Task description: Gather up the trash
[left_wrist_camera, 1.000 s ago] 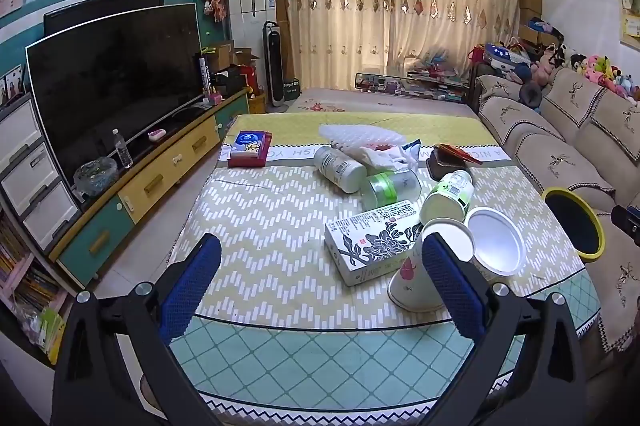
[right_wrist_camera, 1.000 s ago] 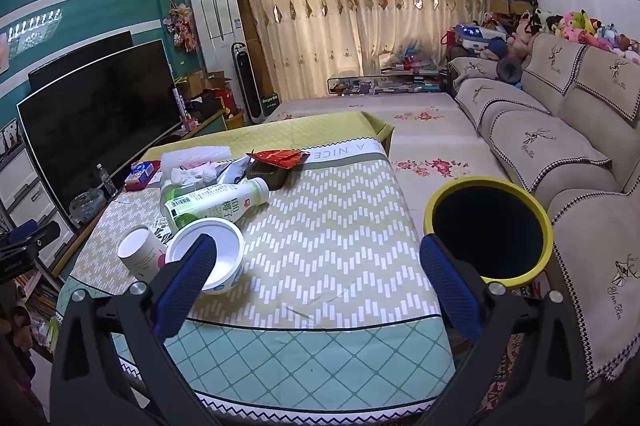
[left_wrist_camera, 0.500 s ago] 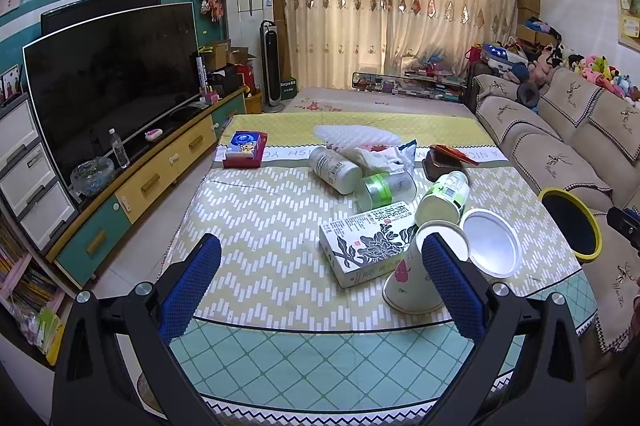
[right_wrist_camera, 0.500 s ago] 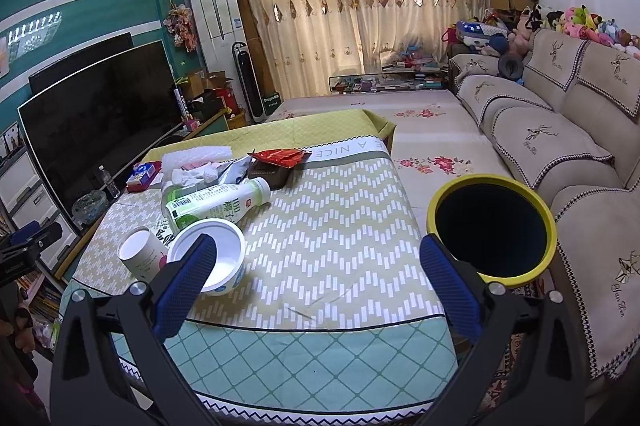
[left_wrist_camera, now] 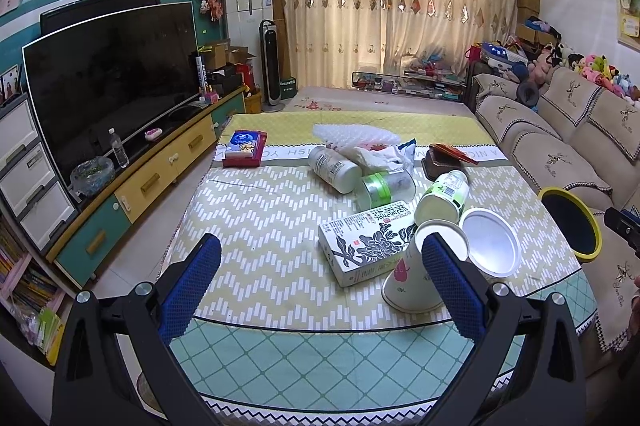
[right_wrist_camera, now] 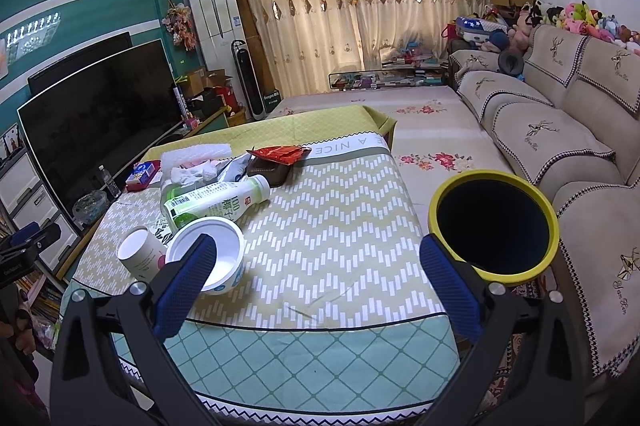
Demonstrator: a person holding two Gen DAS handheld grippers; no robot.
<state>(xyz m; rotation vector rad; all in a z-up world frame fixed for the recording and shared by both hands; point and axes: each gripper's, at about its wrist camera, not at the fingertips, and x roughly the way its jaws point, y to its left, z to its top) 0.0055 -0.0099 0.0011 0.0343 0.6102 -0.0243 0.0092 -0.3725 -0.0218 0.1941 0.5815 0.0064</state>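
Between my left tongs [left_wrist_camera: 320, 280], which stand wide apart with nothing in them, I see the cloth-covered low table [left_wrist_camera: 256, 226] and its litter. Over the last second this view has pulled back slightly: the white carton printed with black flowers [left_wrist_camera: 366, 242] and the tipped white paper cup with a pink mark [left_wrist_camera: 416, 272] now sit a little farther ahead, the cup just behind my right-hand pad. Beyond them lie a shallow white plastic tub [left_wrist_camera: 490, 244], a green-labelled white bottle [left_wrist_camera: 444, 195] and a heap of wrappers — none of it touched. The yellow-rimmed black bin [left_wrist_camera: 570, 228] sits off to the far right.

From the right tongs [right_wrist_camera: 318, 272], equally spread and empty, the change is smaller still — barely a drift. That bin [right_wrist_camera: 494, 226] sits just behind the right pad, the tub [right_wrist_camera: 206, 254] behind the left pad, the cup [right_wrist_camera: 140, 254] beside it.

My reading: collection has not begun; I am only lining up, and the cup or tub looks the easiest first pick.
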